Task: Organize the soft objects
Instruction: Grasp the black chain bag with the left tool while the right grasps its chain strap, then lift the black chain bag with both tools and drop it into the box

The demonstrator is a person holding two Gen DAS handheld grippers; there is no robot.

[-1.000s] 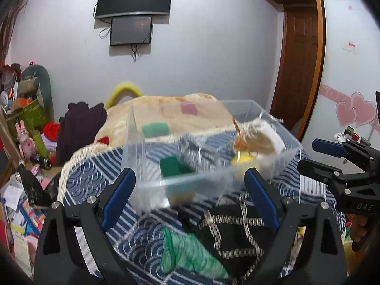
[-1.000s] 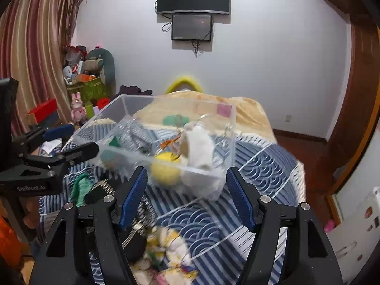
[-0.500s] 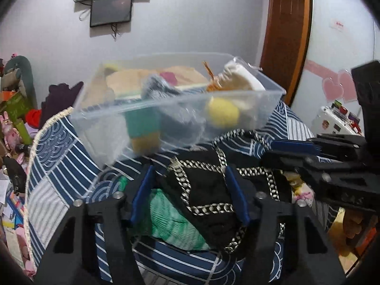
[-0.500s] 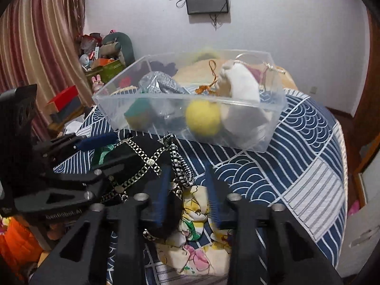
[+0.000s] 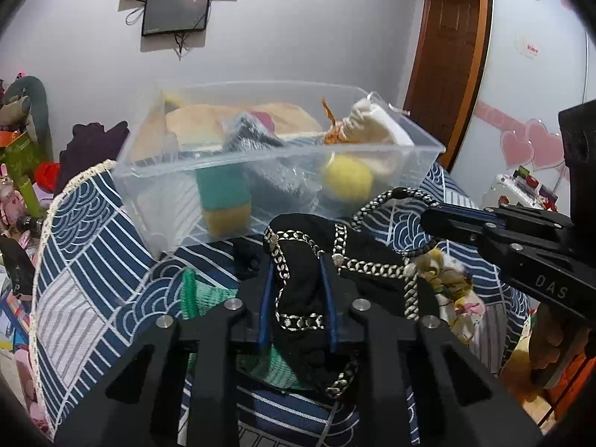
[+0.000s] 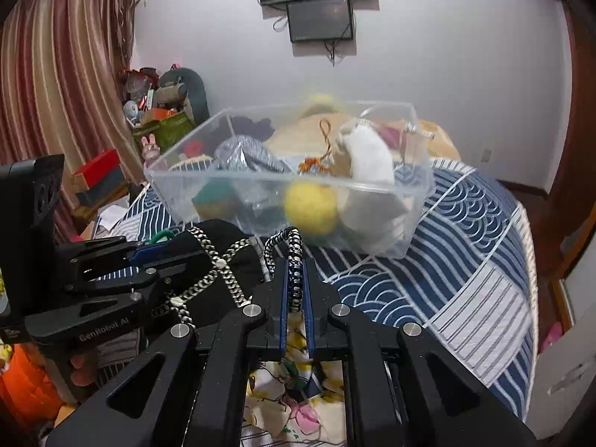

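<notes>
A black cloth bag with a silver chain pattern (image 5: 316, 260) lies on the blue wave-patterned bed cover, in front of a clear plastic bin (image 5: 409, 171). My left gripper (image 5: 296, 272) is shut on the bag's black fabric. My right gripper (image 6: 294, 272) is shut on the bag's black-and-white braided cord (image 6: 292, 246); the cord also shows in the left wrist view (image 5: 387, 201). The bag also shows in the right wrist view (image 6: 223, 246). The bin (image 6: 372, 238) holds a yellow ball (image 6: 311, 208), a green-and-yellow sponge (image 5: 223, 201), a white cloth (image 6: 368, 152) and a grey striped item (image 5: 257, 138).
A green knit cloth (image 5: 197, 290) lies under the bag on the left. A floral cloth (image 6: 298, 409) lies under my right gripper. The bed cover (image 6: 465, 260) stretches to the right. Toys and boxes (image 6: 160, 119) crowd the floor at the left, by a curtain.
Both grippers dropped toward the bag and went from wide open to shut, the left on the black fabric, the right on the braided cord.
</notes>
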